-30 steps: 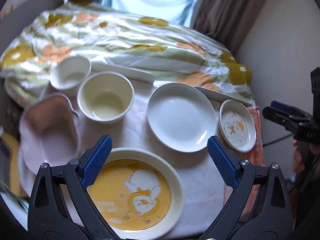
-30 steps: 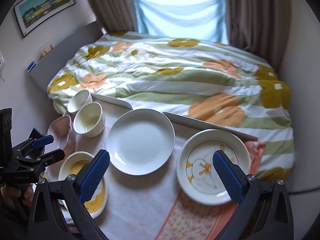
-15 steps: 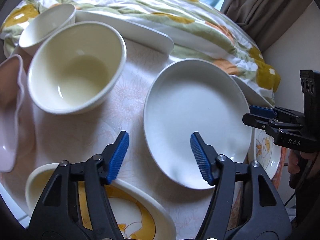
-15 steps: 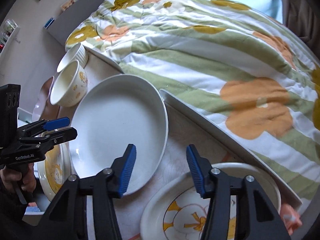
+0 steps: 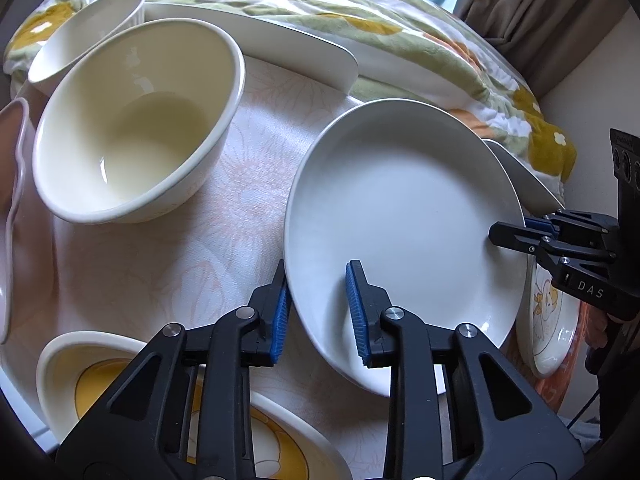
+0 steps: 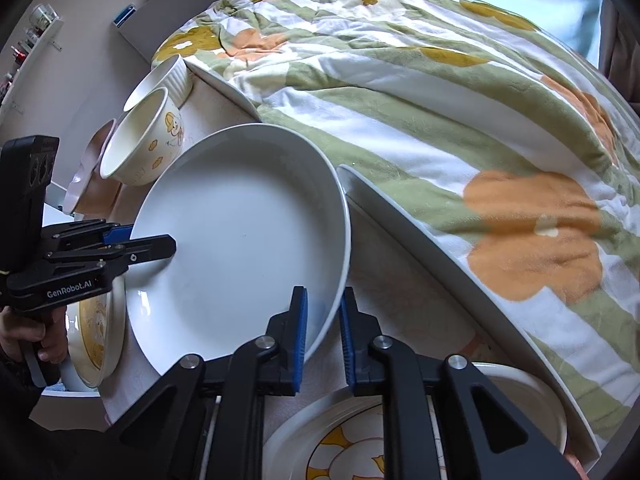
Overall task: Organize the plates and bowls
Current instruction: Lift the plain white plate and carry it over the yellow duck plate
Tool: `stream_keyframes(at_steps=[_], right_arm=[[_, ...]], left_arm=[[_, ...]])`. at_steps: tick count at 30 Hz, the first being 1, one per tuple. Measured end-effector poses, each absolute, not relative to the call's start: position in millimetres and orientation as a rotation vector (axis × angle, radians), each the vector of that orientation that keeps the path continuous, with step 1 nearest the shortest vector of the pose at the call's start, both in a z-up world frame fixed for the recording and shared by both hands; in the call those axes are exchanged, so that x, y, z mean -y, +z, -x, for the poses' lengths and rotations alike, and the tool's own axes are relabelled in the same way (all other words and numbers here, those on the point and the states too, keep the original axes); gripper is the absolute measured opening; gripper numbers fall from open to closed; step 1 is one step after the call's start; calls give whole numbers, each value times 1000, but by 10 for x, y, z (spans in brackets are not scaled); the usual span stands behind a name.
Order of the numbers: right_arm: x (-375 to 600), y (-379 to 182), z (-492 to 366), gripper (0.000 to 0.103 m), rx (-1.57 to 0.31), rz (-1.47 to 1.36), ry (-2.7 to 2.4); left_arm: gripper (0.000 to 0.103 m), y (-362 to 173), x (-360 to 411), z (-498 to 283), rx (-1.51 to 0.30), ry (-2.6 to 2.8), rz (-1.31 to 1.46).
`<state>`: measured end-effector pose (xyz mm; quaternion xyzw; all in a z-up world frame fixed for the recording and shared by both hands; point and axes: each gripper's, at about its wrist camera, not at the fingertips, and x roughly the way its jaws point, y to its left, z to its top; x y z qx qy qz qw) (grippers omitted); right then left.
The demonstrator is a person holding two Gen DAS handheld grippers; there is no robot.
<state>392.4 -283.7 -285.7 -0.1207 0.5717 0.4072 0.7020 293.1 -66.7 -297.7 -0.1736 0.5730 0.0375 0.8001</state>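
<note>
On the bench, at its middle, sits the plain white plate, and both of your grippers are at its rim. Your left gripper straddles the near edge in the left wrist view: one blue pad lies outside the rim, the other on the plate's inner face. Its jaws have just been closing and now stand narrow with the rim between them; whether both pads press the rim is not clear from this angle. Your right gripper has likewise just been closing. In the right wrist view its two pads sit either side of the plate's rim, narrow, the inner pad against the plate wall. From the left wrist view that gripper shows at the plate's opposite edge, nipped over the rim.

Other items, noted by position:
- cream bowl, left of the white plate, apart from it; duck print on its outer wall.
- ribbed white bowl behind the cream bowl, touching or nearly so.
- pink dish at the far left edge, only partly in view.
- yellow duck plate just under your left gripper.
- small duck dish beyond the white plate's right edge, below your right gripper.
- flowered quilt on the bed behind the bench.

Your hand shows on the left gripper's handle.
</note>
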Motion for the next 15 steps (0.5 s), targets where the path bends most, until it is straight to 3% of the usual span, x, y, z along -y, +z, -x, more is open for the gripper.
stream_keyframes(at_steps=[15], right_arm=[[2821,-2717,-3851,15,-1230,260,887]], left_arm=[[20,-2728,687,-2879,-1194,121,286]])
